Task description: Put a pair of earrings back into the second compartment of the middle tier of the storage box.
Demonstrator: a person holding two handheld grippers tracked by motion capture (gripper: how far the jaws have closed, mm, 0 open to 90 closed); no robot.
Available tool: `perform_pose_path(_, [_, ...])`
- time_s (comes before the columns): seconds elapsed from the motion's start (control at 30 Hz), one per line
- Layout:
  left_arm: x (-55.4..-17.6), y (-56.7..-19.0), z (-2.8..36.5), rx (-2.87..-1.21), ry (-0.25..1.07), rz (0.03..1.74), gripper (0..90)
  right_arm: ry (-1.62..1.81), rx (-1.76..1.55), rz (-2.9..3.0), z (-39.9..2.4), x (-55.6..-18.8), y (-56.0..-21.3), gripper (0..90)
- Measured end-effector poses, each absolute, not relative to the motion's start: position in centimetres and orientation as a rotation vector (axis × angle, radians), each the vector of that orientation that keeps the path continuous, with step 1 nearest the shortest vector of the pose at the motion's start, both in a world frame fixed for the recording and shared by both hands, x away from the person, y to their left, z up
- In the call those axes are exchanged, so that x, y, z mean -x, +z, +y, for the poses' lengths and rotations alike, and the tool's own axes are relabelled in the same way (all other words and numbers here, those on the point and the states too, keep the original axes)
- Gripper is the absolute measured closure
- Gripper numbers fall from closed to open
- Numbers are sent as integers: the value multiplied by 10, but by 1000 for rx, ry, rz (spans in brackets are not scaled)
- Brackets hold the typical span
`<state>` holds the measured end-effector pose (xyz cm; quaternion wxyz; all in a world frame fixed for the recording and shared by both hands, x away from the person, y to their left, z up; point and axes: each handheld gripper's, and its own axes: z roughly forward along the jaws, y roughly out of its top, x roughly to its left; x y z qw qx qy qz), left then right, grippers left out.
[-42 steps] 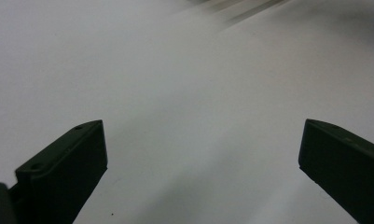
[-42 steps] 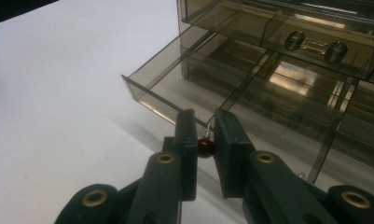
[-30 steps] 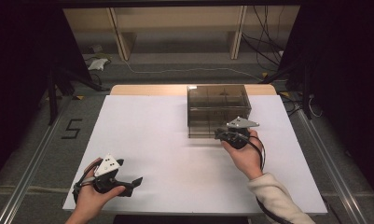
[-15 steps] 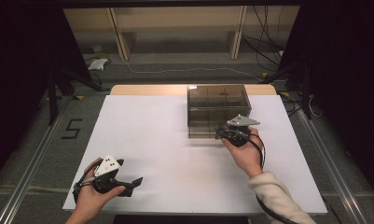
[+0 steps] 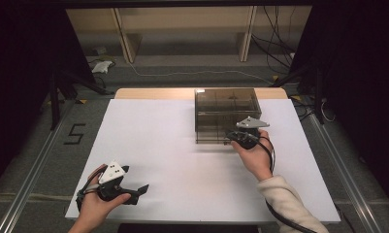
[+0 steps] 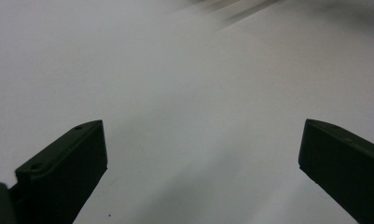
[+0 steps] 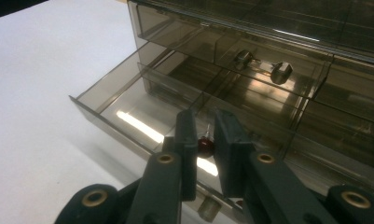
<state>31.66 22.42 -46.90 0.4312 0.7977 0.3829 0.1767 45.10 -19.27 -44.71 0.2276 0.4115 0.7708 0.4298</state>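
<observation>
Here, the right gripper [image 7: 205,135] has its jaws nearly closed around a small red knob [image 7: 205,144] at the drawer unit [image 5: 226,111], two o'clock on the table [image 5: 158,145]; the left gripper [image 5: 134,191], at seven o'clock, gapes wide, holding nothing.

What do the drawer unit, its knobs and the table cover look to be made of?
Drawer unit: smoke-tinted clear plastic, glossy; the dividers show through its walls and light glints off them. Upper knobs: probably polished metal or chromed plastic, with mirror-like highlights. Small dark red thing between the right gripper jaws: glossy, material unclear. Table cover: matte white sheet, paper or laminate, without glare.
</observation>
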Motion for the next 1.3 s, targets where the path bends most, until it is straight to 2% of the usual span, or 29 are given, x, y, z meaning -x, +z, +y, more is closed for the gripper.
perform_pose_path(1.3, [-317,-469,224,-1988,439,953,8,1126,-1158,2129,-189,-472,-458,804])
